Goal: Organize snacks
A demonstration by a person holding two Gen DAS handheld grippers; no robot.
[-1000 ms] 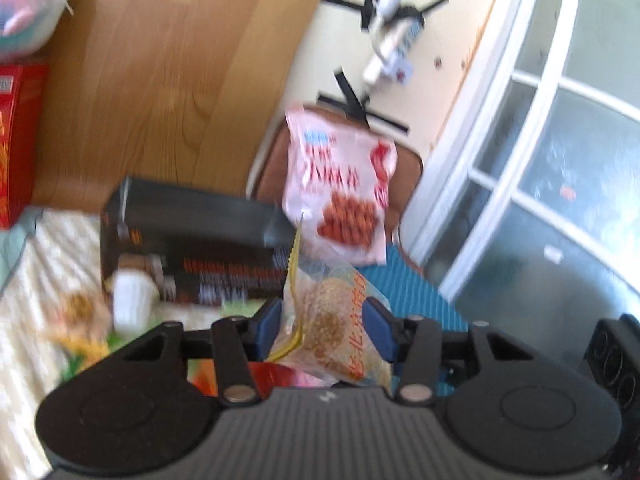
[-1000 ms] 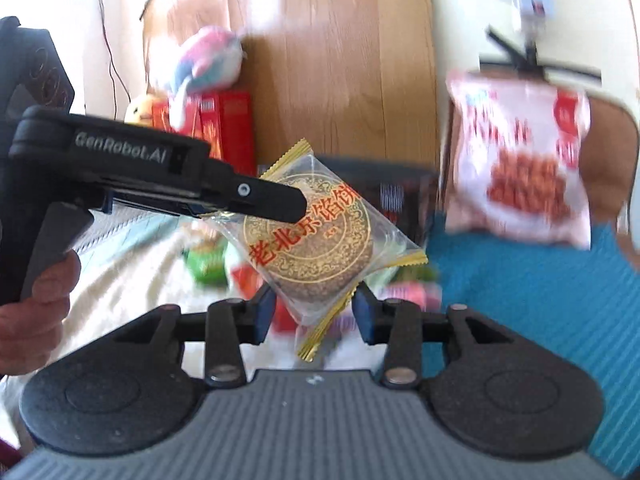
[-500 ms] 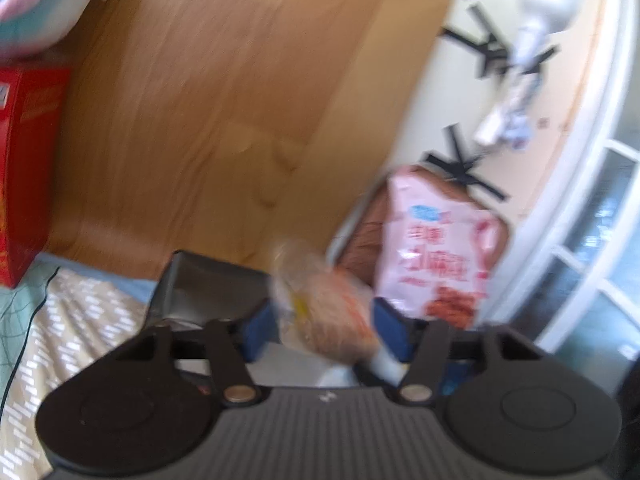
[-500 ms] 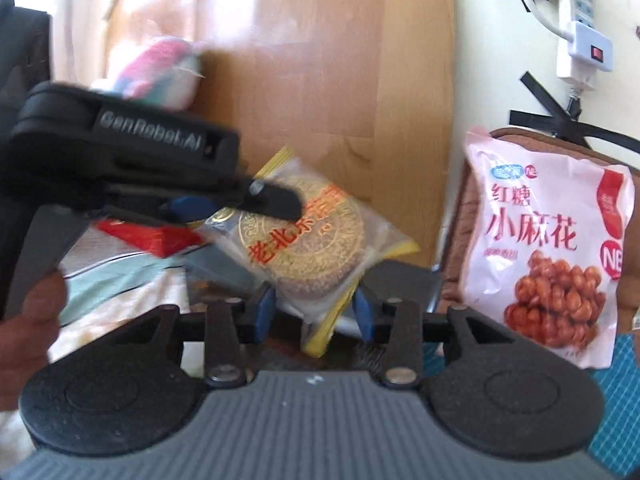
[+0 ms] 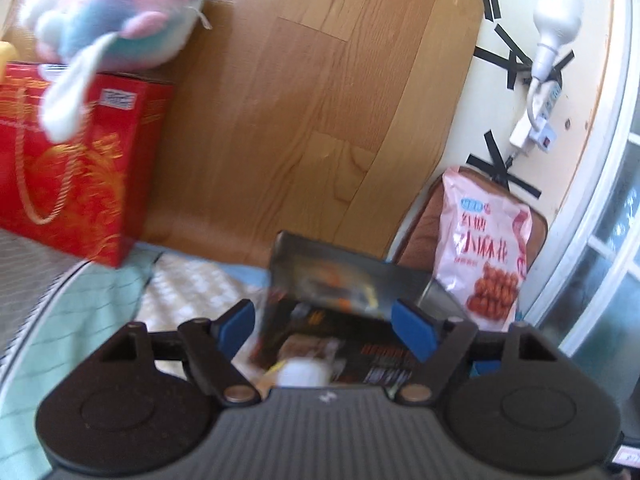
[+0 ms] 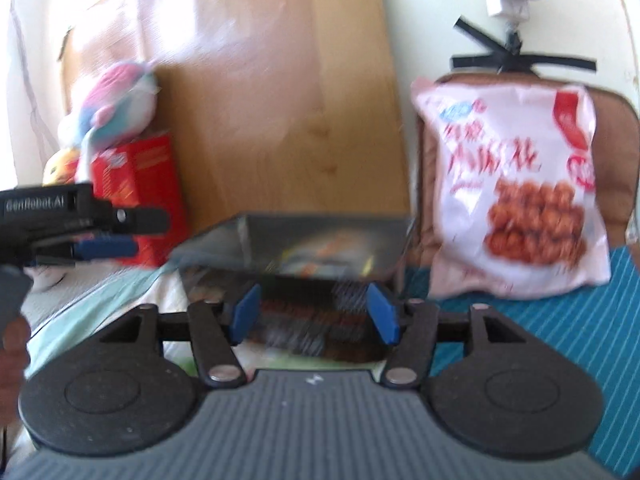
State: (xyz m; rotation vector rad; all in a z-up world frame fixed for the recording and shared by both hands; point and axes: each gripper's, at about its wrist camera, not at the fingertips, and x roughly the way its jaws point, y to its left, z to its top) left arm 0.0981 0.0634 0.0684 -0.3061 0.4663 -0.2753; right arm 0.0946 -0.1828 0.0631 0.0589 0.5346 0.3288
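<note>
A black box point(image 5: 344, 280) stands open on the bed just ahead of both grippers, with blurred coloured wrappers inside it. My left gripper point(image 5: 325, 328) has its blue pads wide apart and the jaws are opening; nothing is held between them. The right gripper point(image 6: 314, 316) faces the same black box point(image 6: 316, 248), its jaws opening too, and it holds nothing. In the right wrist view the left gripper point(image 6: 144, 234) reaches in from the left edge, carried by a hand point(image 6: 12, 344). A pink snack bag point(image 6: 512, 208) leans upright to the right of the box.
A red gift box point(image 5: 72, 160) with a plush toy point(image 5: 116, 20) on top stands at the left against a wooden headboard point(image 5: 300, 100). The pink snack bag point(image 5: 484, 248) rests on a brown cushion point(image 6: 616, 128). A power strip point(image 5: 536, 128) hangs on the wall.
Both grippers were shut on a round mooncake packet. Their jaws have spread and the packet is gone from between them. Both views have closed in on the black box.
</note>
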